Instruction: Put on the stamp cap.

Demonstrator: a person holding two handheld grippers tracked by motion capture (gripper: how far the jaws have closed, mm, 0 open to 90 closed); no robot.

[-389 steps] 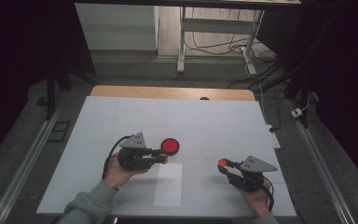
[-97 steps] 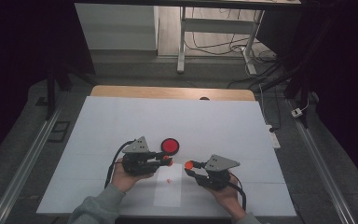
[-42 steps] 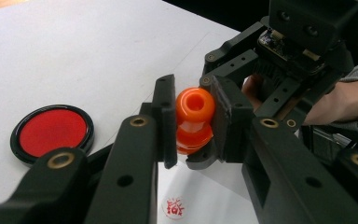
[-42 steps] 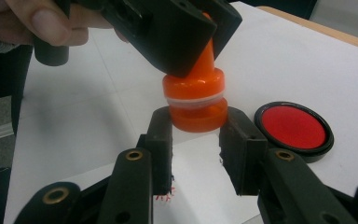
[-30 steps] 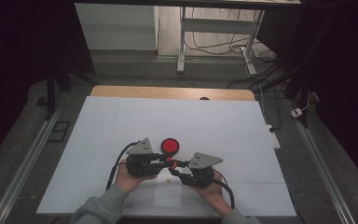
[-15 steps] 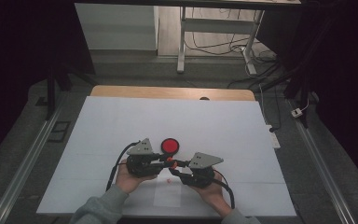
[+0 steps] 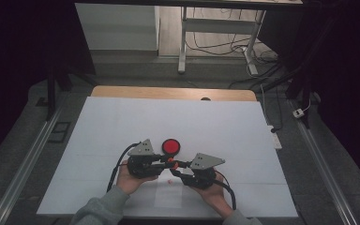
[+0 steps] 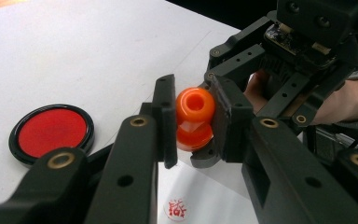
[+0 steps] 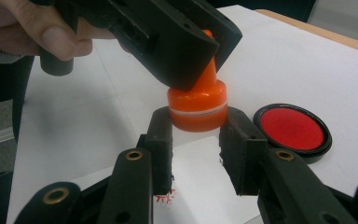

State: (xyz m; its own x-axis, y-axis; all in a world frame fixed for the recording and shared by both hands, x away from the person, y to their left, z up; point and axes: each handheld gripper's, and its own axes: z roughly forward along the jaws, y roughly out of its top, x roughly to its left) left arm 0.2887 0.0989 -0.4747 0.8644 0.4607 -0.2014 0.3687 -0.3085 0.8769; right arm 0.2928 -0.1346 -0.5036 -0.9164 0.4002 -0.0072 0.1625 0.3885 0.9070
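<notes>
1. White table covering (image 7: 122, 126) is spreading under the work, with dark floor around it.
2. An orange stamp (image 8: 195, 117) is hanging in the air between both tools, above a sheet of paper (image 9: 200, 186) already bearing a small red print (image 8: 176, 206).
3. The left gripper (image 8: 193, 122) is clamping the stamp's knob; the right gripper (image 9: 196, 128) is bracketing its base, jaws just beside it, apparently not quite squeezing.
4. A red ink pad (image 7: 171, 146) is lying just beyond.
5. This looks like a handover; next, one tool must take firm hold before the other lets go.
</notes>
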